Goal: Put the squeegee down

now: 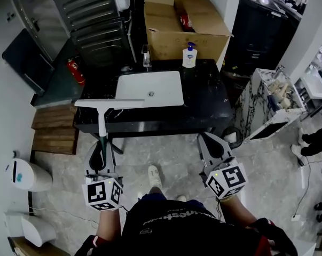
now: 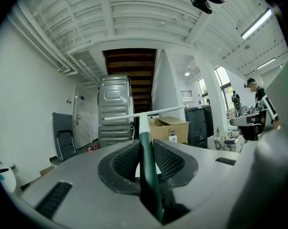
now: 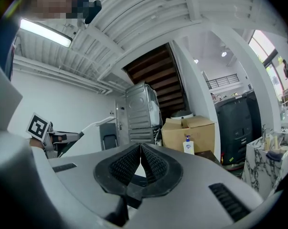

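**Squeegee clamped in the left tool, blade at the counter's front edge**

The left tool (image 1: 102,145) grips the squeegee (image 1: 110,104) by its handle. In the left gripper view the dark green part of the handle runs straight up between the two ribbed pads (image 2: 170,161), which press on it from both sides. Beyond the jaws the handle turns white and ends in the long white blade, which lies crosswise. The squeegee (image 2: 144,142) points away from the person, roughly level.

In the head view the blade lies across the front left part of the black counter (image 1: 203,97), just in front of the white sink (image 1: 161,84) set into it. Whether the blade touches the counter or hangs above it, I cannot tell. The handle reaches back from the blade over the pale floor to the tool.

The right tool (image 1: 211,143) is held beside the left one, well apart from it, in front of the counter's right half. In the right gripper view its jaws are closed, tip against tip, with nothing between them (image 3: 140,149).

A soap bottle (image 1: 189,56) with a blue pump stands at the back of the counter, behind the sink, and a faucet (image 1: 146,57) stands to its left. A large cardboard box (image 1: 171,36) sits behind them. A red fire extinguisher (image 1: 75,71) stands on the floor left of the counter.
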The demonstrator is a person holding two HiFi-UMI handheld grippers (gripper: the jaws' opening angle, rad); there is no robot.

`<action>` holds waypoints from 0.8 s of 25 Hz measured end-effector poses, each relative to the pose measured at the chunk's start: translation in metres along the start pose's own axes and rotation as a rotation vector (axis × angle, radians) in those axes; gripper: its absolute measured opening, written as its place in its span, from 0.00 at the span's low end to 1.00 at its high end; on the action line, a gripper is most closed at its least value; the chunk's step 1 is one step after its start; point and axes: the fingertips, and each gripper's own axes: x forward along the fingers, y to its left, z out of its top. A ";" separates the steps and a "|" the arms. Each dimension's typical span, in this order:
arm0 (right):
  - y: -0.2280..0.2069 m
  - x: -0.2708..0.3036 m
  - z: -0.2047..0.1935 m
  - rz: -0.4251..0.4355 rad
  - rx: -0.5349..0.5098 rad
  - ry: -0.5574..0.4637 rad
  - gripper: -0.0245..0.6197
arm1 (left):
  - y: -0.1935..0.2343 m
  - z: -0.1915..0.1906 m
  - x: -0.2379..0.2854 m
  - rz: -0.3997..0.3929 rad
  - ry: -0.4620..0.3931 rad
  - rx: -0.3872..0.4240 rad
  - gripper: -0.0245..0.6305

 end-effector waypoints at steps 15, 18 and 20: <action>-0.027 0.234 0.048 -0.111 -0.052 -0.067 0.10 | 0.125 -0.002 0.221 -0.060 -0.036 -0.060 0.19; -0.026 0.264 0.046 -0.107 -0.044 -0.041 0.10 | 0.139 -0.001 0.254 -0.086 -0.037 -0.071 0.19; -0.031 0.277 0.046 -0.113 -0.042 -0.032 0.10 | 0.143 -0.003 0.272 -0.096 -0.029 -0.087 0.19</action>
